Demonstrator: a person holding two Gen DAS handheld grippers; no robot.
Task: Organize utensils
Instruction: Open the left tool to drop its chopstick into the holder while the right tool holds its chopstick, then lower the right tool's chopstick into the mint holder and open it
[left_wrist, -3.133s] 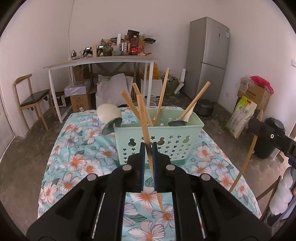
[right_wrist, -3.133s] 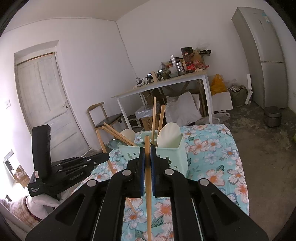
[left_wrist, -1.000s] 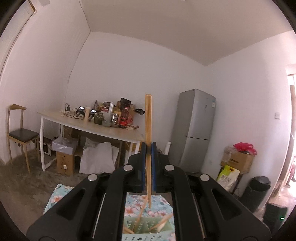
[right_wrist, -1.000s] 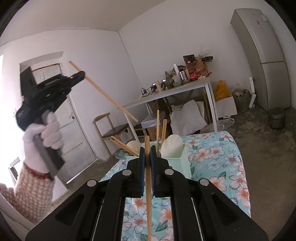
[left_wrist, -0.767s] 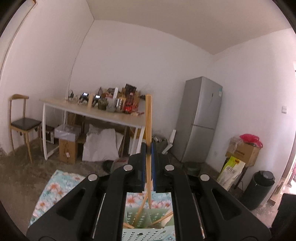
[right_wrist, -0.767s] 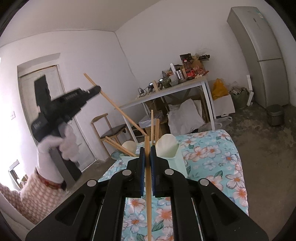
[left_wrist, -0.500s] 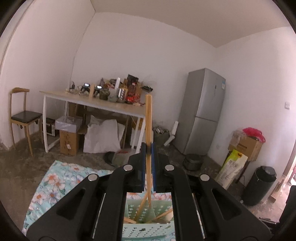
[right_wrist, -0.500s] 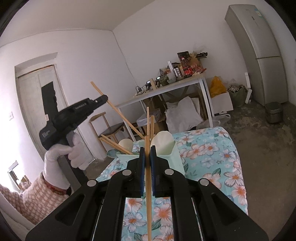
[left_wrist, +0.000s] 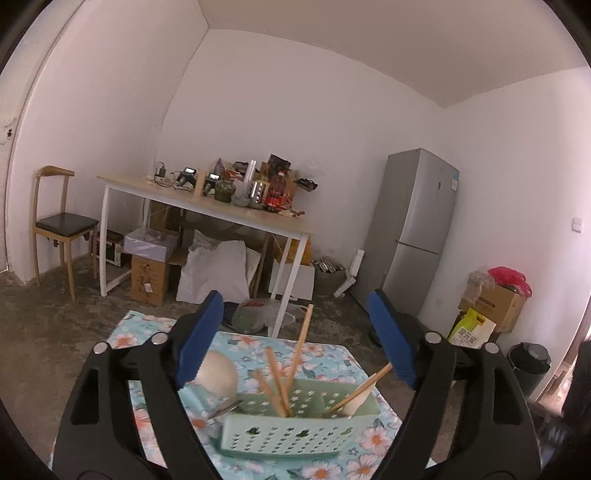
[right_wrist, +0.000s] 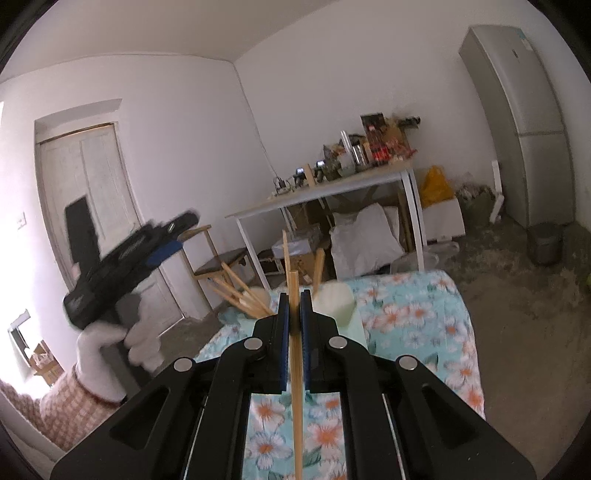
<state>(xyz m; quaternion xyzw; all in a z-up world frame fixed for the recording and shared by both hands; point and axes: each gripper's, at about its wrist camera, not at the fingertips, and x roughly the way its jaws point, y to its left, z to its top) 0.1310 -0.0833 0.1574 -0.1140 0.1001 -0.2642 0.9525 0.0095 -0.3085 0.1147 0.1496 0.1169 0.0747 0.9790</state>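
Plastic, wood and printed cloth around a perforated basket

The pale green basket (left_wrist: 284, 435) is showing matt plastic walls punched with star holes, the chopsticks (left_wrist: 282, 380) in it are looking like bare, unvarnished wood, the tablecloth (left_wrist: 147, 332) is reading as smooth floral-printed cloth, and the left gripper (left_wrist: 295, 332) is presenting matt black plastic arms with blue, rubbery-looking pads (left_wrist: 199, 339).

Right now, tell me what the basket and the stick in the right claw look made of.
Basket: seemingly moulded plastic, pale green, matte, with punched cut-out shapes in its wall. Stick: probably wood or bamboo, light tan, unpainted, straight and square-ended.
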